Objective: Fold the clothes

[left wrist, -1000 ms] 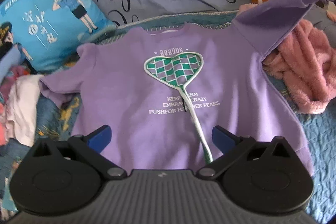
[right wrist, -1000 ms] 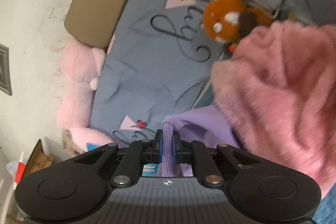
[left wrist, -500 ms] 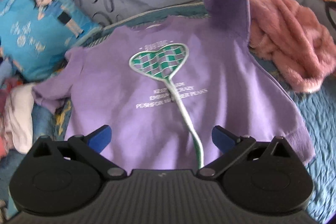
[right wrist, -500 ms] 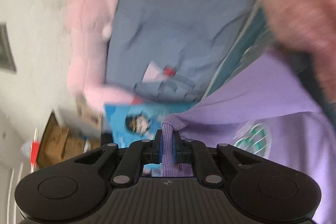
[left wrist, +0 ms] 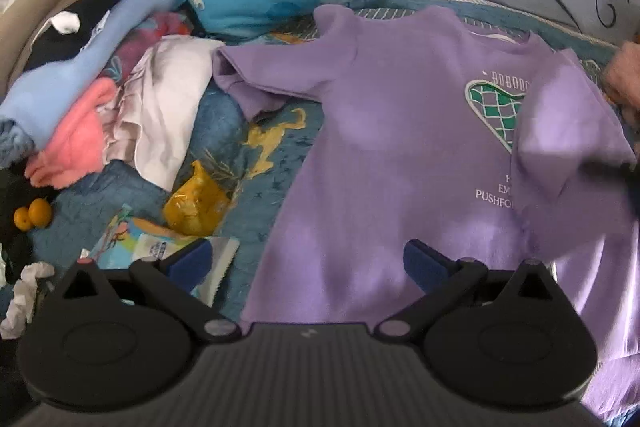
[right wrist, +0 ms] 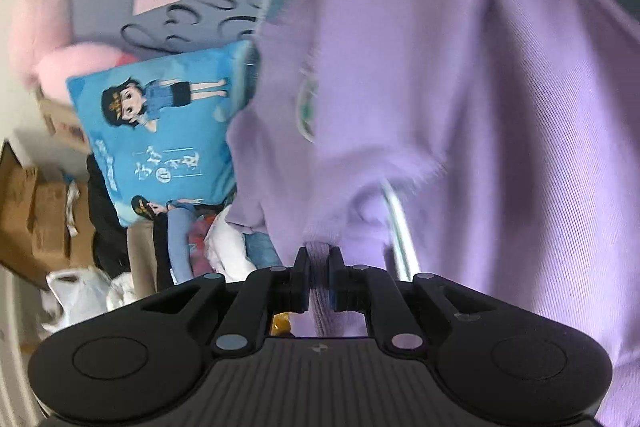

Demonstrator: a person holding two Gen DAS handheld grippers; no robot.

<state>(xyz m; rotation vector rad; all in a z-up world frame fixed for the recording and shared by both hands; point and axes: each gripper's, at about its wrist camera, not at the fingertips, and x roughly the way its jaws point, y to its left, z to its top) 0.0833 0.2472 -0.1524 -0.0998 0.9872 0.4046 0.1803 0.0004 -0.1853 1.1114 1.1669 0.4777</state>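
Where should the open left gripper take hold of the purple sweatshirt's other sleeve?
Probably at the cuff end of the sleeve lying spread toward the clothes pile. Its bunched end offers an edge to pinch. The left gripper is open; come from above on the pile side.

Cluttered bed, cardboard boxes

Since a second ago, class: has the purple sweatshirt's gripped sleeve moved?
Yes. The right gripper, shut on the sleeve, has carried it from beside the pink fluffy garment across onto the sweatshirt chest, partly covering the heart print.
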